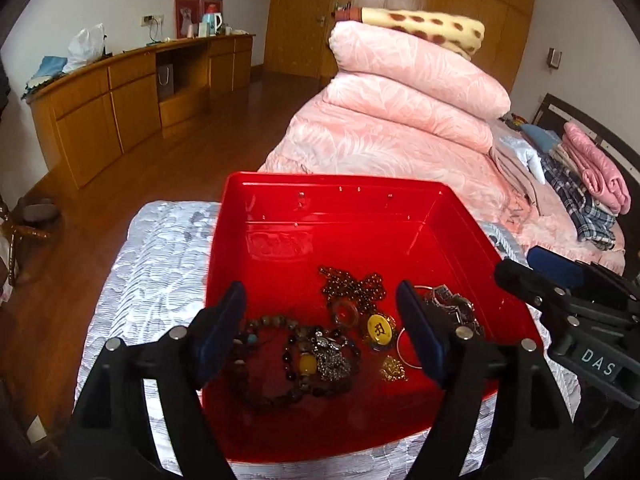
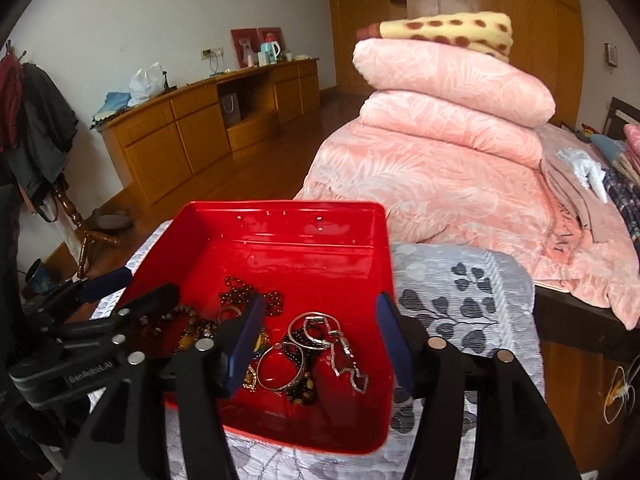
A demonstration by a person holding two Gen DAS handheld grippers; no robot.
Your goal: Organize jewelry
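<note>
A: A bedroom with a wood floor and a bed [image 1: 400, 152] piled with pink quilts is framing a small surface [image 1: 160, 248] draped in silvery patterned cloth.

B: And the tools?

A: The left tool [image 1: 320, 332] is hanging over the near end of a red tray [image 1: 340, 196], its jaws spread wide and gripping nothing. The right tool [image 2: 320, 340] is hovering over the tray's right side, also spread and empty.

B: Where is the jewelry lying?

A: It is sitting heaped in the tray's near half: a dark bead bracelet [image 1: 264, 360], a brown bead necklace [image 1: 352, 284], a yellow pendant [image 1: 378, 330], a silver bangle [image 2: 280, 364].

B: How is it likely handling?

A: Light, probably. The strands are looking limp and tangle-prone, so pinching across one loop seems best; the bangle is rigid, smooth and likely slippery, best taken across its rim.
</note>
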